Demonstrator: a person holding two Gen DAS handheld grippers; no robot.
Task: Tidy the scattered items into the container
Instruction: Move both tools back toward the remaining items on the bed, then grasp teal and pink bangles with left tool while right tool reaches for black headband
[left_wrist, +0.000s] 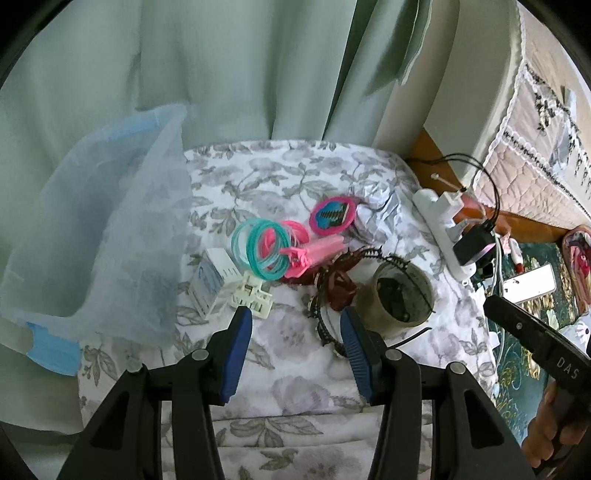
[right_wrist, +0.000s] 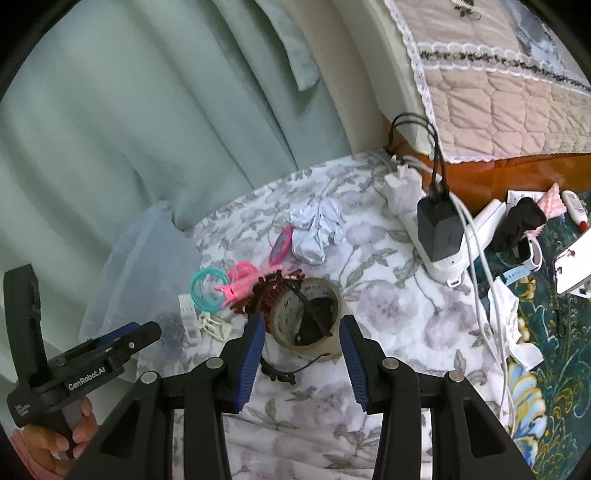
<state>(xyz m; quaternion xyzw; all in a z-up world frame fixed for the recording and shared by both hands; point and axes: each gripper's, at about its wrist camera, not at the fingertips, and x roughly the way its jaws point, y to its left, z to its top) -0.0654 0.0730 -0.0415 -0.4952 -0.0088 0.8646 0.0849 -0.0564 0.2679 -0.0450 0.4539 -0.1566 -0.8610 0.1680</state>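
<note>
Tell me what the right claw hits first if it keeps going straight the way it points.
Most likely the roll of tape: it sits just ahead of the open right claw, between its blue pads, with a black headband lying under it. Depth is hard to judge through the fisheye, so the flowered cloth could come first.

Bare floral bedspread (left_wrist: 295, 369) right under the parted, empty jaws of the left gripper (left_wrist: 295, 347); open room there. Ahead, crowded: white box (left_wrist: 210, 280) and white clip (left_wrist: 251, 293) just beside the translucent container (left_wrist: 110, 236), teal rings (left_wrist: 264, 251), pink clip (left_wrist: 314, 253), dark red headband (left_wrist: 336, 288). Tape roll (right_wrist: 308, 317) between the parted right gripper (right_wrist: 303, 339) fingers. Power strip (right_wrist: 432, 240) and cables blocking the right edge. Curtain (left_wrist: 221, 74) closing off behind.
</note>
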